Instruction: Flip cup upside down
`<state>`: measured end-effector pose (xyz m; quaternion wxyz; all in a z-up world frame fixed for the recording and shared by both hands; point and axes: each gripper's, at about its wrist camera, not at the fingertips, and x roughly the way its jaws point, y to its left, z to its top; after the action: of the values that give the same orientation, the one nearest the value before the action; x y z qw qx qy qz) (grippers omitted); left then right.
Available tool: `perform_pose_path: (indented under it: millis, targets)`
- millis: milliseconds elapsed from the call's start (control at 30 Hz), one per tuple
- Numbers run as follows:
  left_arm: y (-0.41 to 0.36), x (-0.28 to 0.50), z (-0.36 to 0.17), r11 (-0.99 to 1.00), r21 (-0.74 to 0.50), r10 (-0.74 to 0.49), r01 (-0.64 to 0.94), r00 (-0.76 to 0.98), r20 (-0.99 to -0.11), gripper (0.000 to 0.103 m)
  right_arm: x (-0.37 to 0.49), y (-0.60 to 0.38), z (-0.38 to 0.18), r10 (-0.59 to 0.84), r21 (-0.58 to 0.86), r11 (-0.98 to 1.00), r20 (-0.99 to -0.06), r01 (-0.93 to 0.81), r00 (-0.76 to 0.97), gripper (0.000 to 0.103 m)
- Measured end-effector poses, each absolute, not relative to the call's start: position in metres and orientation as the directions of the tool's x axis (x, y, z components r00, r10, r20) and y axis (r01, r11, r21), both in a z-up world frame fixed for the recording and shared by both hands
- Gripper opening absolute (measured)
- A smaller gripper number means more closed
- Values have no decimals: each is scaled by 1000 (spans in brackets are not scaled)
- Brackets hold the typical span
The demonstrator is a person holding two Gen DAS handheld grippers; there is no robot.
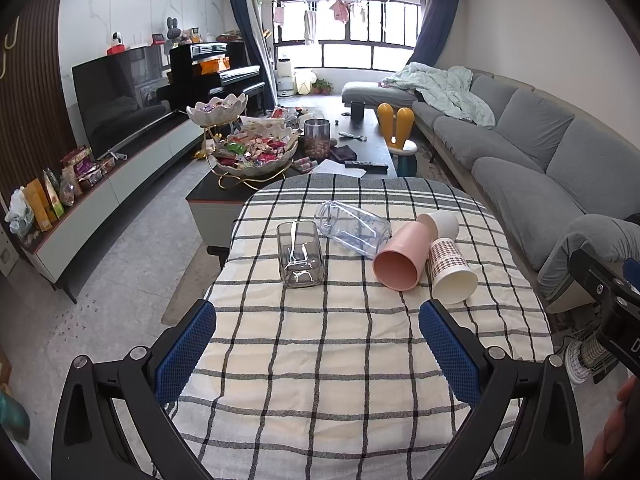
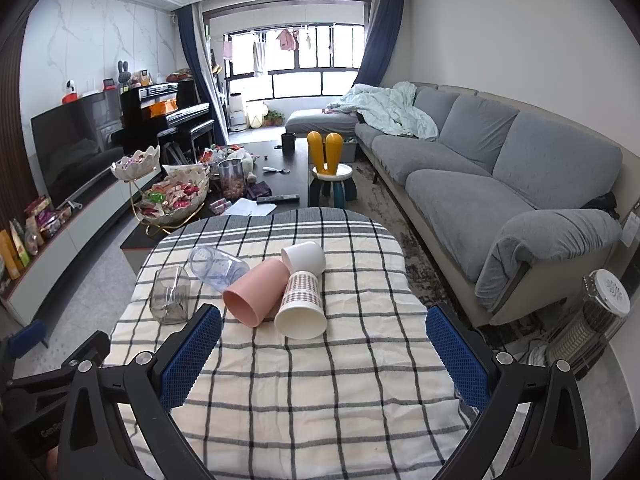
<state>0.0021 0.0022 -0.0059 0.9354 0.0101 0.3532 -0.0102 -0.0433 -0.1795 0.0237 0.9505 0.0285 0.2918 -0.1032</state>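
Cups lie tipped on their sides on the checked tablecloth [image 1: 320, 340] ahead of me, none of them held. Nearest, my left gripper [image 1: 318, 344] hangs over the bare near part of the cloth with its blue pads spread wide and nothing between them; my right gripper [image 2: 324, 344] is just as wide and just as empty. Just past the pads, the patterned paper cup [image 2: 302, 304] lies with its mouth toward me, touching the pink cup [image 2: 256, 292] on its left, which also points its mouth my way. Off to the left, apart from those, a square clear glass [image 1: 300, 254] lies on its side. Behind the pink cup a clear plastic bottle [image 1: 352, 226] lies slanted, and a white cup [image 2: 304, 258] rests against the far ends of the pink and patterned cups. Beyond the table stand the dark coffee table [image 1: 370, 136] and grey sofa [image 2: 480, 168].
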Motion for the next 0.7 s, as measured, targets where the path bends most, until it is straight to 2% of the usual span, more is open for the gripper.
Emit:
perform_pose_path:
  millis: [700]
  targets:
    - [2, 1, -6, 1000, 13, -9, 24, 750, -661, 103, -44, -179, 23, -178, -3, 977, -566, 214, 805, 103]
